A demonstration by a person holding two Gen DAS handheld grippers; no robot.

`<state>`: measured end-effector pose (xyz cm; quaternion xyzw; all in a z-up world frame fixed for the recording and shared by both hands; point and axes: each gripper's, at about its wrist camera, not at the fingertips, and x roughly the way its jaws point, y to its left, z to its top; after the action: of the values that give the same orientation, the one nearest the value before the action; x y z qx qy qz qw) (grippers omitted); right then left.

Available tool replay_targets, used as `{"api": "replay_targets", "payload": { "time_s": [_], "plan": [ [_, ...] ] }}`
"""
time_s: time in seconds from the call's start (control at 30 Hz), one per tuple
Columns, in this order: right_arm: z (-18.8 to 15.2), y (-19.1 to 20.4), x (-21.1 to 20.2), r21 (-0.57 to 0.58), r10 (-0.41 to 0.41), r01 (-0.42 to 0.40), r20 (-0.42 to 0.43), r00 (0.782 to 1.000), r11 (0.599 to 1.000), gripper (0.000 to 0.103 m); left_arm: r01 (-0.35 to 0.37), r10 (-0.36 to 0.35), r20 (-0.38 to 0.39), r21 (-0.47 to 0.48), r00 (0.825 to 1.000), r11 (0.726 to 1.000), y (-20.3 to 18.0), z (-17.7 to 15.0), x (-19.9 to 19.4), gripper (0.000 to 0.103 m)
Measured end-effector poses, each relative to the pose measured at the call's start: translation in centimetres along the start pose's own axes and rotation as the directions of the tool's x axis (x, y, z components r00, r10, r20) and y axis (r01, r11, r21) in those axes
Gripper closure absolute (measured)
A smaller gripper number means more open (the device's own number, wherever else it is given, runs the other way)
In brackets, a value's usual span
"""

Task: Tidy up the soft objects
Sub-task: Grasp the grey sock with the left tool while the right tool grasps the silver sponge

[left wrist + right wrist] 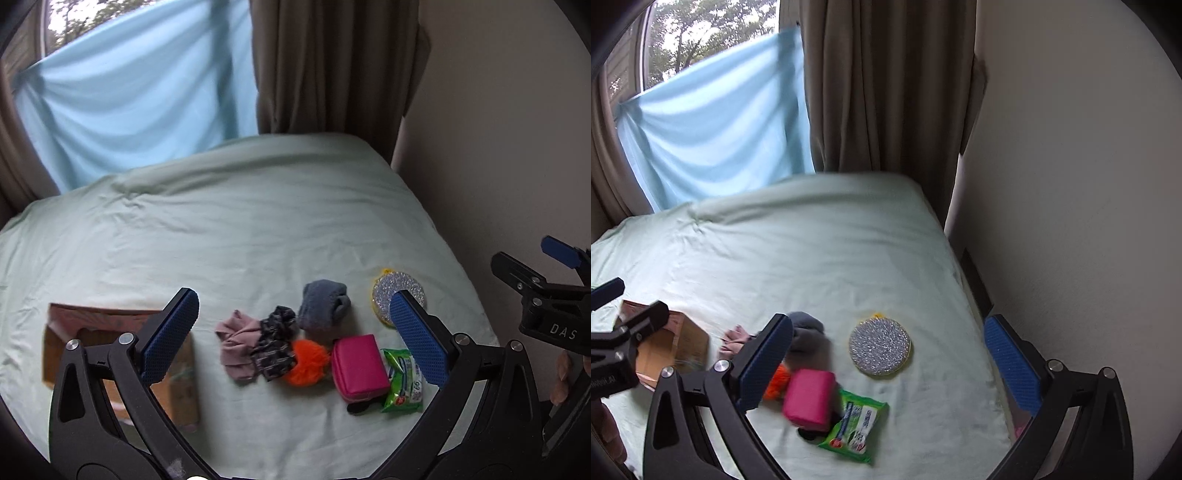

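With both the left tongs [295, 341] and right tongs [886, 365] spread and empty above the bed [240, 229], a grab into the crowded cluster (orange pom-pom [308, 363] touching the pink pouch [360, 367]) could drag neighbours along.

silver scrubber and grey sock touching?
Apart. The right wrist view shows a plain strip of bare sheet between the silver scrubber and the grey sock; the left wrist view shows the same gap.
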<state>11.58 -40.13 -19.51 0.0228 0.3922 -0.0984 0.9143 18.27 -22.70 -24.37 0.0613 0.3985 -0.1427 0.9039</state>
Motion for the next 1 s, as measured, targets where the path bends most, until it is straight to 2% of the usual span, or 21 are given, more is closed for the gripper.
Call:
{"api": "replay_targets", "payload": {
  "time_s": [0.1,0.23,0.4,0.47,0.53,0.67,0.8,0.87,1.0],
  "plan": [
    [-0.7,-0.4,3.8,0.007,0.024,-0.024,-0.032,0.999,1.0,0.0,0.003,-0.001,-0.031,0.062,1.0,0.998,-1.5,-0.9,4.7,0.001],
    [-1.8,-0.5,11.0,0.011,0.048,-0.047,-0.106,0.993,0.999,0.0,0.013,-0.001,-0.081,0.139,0.997,0.99,-2.9,-2.0,10.2,0.001],
    [-3.1,-0.5,17.0,0.014,0.061,-0.06,-0.2,0.978,0.998,0.0,0.04,-0.014,-0.156,0.169,0.988,0.985,-3.7,-3.0,16.7,0.001],
    [-3.9,-0.2,19.6,0.006,0.06,-0.061,-0.246,0.967,0.998,0.0,0.05,-0.017,-0.18,0.18,0.984,0.982,-4.0,-3.4,18.9,0.003],
    [-4.5,0.2,21.5,0.005,0.06,-0.061,-0.283,0.957,0.998,0.0,0.071,-0.03,-0.21,0.189,0.977,0.98,-4.3,-3.9,20.8,0.014],
    [-5.6,0.6,24.9,0.018,0.057,-0.054,-0.333,0.941,0.998,0.001,0.085,-0.034,-0.248,0.199,0.968,0.976,-4.8,-4.6,23.5,0.017],
    [-6.2,0.5,27.1,0.047,0.07,-0.057,-0.364,0.929,0.997,0.001,0.098,-0.038,-0.278,0.205,0.96,0.974,-5.1,-5.1,24.5,0.019],
    [-6.7,0.6,28.3,0.057,0.078,-0.061,-0.383,0.92,0.997,0.005,0.11,-0.047,-0.286,0.208,0.957,0.972,-5.4,-5.4,24.9,0.023],
    [-7.1,1.0,29.5,0.058,0.064,-0.045,-0.393,0.917,0.997,0.005,0.143,-0.077,-0.297,0.207,0.952,0.968,-5.6,-5.7,25.1,0.033]
  ]
}}
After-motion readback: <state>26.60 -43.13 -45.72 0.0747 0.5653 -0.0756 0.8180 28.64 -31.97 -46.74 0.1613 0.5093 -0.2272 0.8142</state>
